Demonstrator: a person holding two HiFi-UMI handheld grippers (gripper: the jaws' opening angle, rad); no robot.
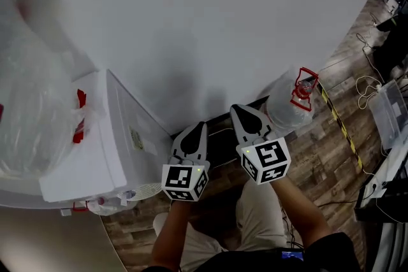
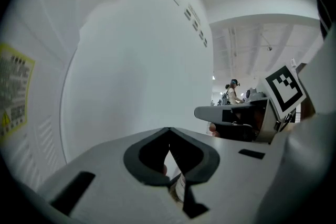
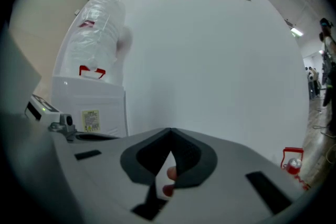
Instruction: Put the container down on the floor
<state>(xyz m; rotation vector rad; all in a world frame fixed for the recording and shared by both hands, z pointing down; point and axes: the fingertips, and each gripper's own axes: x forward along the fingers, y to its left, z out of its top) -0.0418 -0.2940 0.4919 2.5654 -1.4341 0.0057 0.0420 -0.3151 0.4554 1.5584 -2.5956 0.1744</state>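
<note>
Closed grey left gripper [image 1: 201,127] and right gripper [image 1: 236,109] hover near clear plastic container [image 1: 285,104].

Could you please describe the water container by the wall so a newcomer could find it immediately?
Follow the white wall down to the wood-patterned floor, right of the white water dispenser. There, beside the right gripper, is the large clear container. A red handle marks its neck, and the other bottle sits plastic-wrapped atop the dispenser.

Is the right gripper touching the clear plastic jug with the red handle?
Apart. The right gripper view shows the right gripper shut on nothing, with the clear plastic red-handled jug off to its side beyond a gap.
</note>
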